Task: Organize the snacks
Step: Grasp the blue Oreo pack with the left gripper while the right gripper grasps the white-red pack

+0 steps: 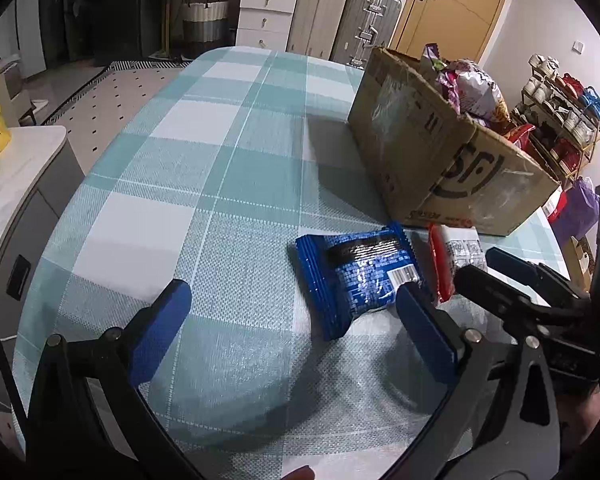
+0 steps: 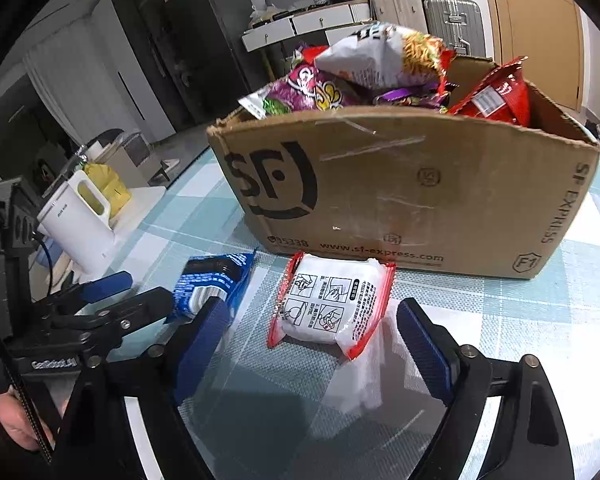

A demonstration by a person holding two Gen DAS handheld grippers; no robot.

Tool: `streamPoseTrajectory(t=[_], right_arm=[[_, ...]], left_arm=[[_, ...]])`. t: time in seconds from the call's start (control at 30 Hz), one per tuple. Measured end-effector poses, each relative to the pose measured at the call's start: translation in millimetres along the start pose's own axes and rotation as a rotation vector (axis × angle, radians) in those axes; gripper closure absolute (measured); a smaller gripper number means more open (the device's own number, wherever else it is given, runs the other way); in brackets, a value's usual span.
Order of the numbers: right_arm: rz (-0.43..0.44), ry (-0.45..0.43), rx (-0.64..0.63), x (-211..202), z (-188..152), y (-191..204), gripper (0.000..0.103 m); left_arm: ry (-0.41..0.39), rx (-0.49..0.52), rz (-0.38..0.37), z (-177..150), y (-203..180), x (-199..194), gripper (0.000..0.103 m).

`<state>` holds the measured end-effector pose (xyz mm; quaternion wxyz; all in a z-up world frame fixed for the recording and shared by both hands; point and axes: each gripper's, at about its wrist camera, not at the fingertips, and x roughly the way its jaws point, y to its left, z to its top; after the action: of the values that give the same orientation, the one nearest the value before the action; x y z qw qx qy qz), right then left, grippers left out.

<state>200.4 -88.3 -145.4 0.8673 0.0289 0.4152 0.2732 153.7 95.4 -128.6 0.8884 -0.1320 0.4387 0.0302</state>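
Note:
A blue snack packet (image 1: 360,276) lies flat on the checked tablecloth, just ahead of my left gripper (image 1: 292,312), which is open and empty; its right finger sits beside the packet's near corner. A white packet with red edges (image 2: 330,304) lies in front of the cardboard box (image 2: 412,192), between the fingers of my open, empty right gripper (image 2: 308,328). The blue packet also shows in the right wrist view (image 2: 212,280), the white packet in the left wrist view (image 1: 458,252). The box (image 1: 440,160) holds several snack bags (image 2: 380,72).
A white kettle (image 2: 80,224) and a yellow bag (image 2: 108,184) stand on a side cabinet left of the table. Suitcases (image 1: 340,20), drawers and a door are at the back. A shelf with cups (image 1: 560,120) stands behind the box. The tablecloth (image 1: 204,184) stretches left of the box.

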Motion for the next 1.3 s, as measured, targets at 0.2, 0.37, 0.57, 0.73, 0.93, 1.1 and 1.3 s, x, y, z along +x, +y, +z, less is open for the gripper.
streamPoseTrajectory(t=[0.2, 0.37, 0.57, 0.73, 0.93, 1.1, 1.3], right_arm=[[-0.044, 0.033, -0.036, 20, 1, 5, 0.047], [-0.002, 0.03, -0.041, 21, 1, 6, 0.055], [0.041, 0.012, 0.002, 4, -2, -5, 0.056], [0.075, -0.022, 0.024, -13, -6, -13, 0.056], [0.126, -0.044, 0.047, -31, -14, -20, 0.056], [0.163, -0.05, 0.064, -40, -23, -29, 0.056], [0.164, -0.069, 0.08, -52, -29, -40, 0.056]], left_arm=[[0.022, -0.009, -0.005, -2, 4, 6, 0.001], [0.03, -0.014, -0.015, -3, 4, 8, 0.001], [0.036, -0.009, -0.012, -1, -1, 7, 0.001], [0.041, 0.002, -0.005, 1, -6, 4, 0.001], [0.053, 0.018, -0.002, 6, -17, 7, 0.001], [0.079, -0.007, -0.004, 9, -23, 12, 0.001], [0.081, -0.042, -0.011, 14, -29, 22, 0.002]])
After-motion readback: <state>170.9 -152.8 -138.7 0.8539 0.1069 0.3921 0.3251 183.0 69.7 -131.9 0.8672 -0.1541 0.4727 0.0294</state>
